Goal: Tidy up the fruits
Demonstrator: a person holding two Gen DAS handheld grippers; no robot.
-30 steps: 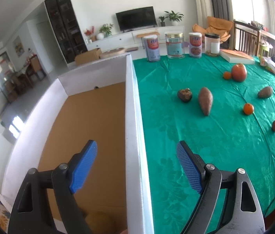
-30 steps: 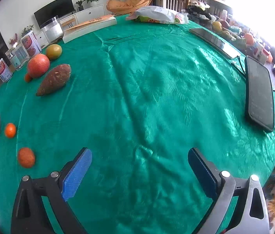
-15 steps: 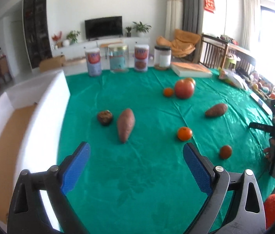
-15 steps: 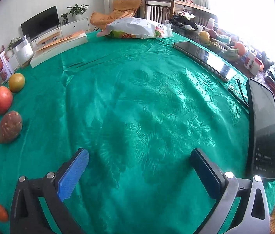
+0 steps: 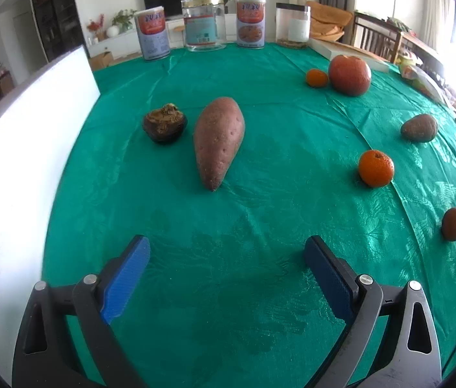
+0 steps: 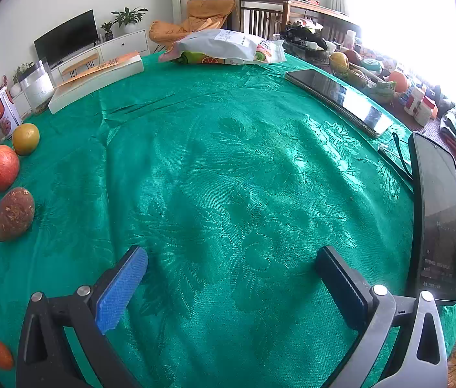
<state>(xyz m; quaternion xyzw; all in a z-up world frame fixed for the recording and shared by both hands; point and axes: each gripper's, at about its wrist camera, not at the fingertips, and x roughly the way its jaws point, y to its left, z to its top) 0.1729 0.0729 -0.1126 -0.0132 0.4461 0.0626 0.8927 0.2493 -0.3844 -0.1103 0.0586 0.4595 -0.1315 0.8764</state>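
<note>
— So, how much free room is there around the left gripper point(image 5: 226, 255)?

— Plenty. Its blue-padded jaws stand spread wide with nothing between them, only bare green patterned tablecloth point(image 5: 260, 213) below. The long reddish-brown sweet potato point(image 5: 218, 140) lies ahead of the gap, its narrow tip pointing back toward the jaws, well apart from them.

— And to the side?

— A tall white box wall point(image 5: 17, 168) bounds the cloth along the left of that view, near the left finger. Just beside the sweet potato, on the wall side, sits a dark wrinkled brown fruit point(image 5: 164, 123), not touching it.

— The other fruit?

— Off to the right: a round orange tangerine point(image 5: 376, 168), a small brown-orange fruit point(image 5: 454, 223) nearer the cloth's edge, a brown oval tuber point(image 5: 419, 127), and farther back a large red apple-like fruit point(image 5: 349, 75) with a small tangerine point(image 5: 317, 77) just beside it. Tins and jars point(image 5: 206, 24) line the far edge.

— And the right gripper point(image 6: 231, 263)?

— Also spread wide and empty, over a broad open stretch of cloth. A long black glossy panel point(image 6: 439, 220) lies along the table's right edge, close to the right finger; a second dark slab point(image 6: 337, 103) sits farther back. Fruit there keeps to the left rim: a brown pointed tuber point(image 6: 14, 213), the red fruit point(image 6: 1, 168) and a yellow-green round one point(image 6: 26, 138).
</note>
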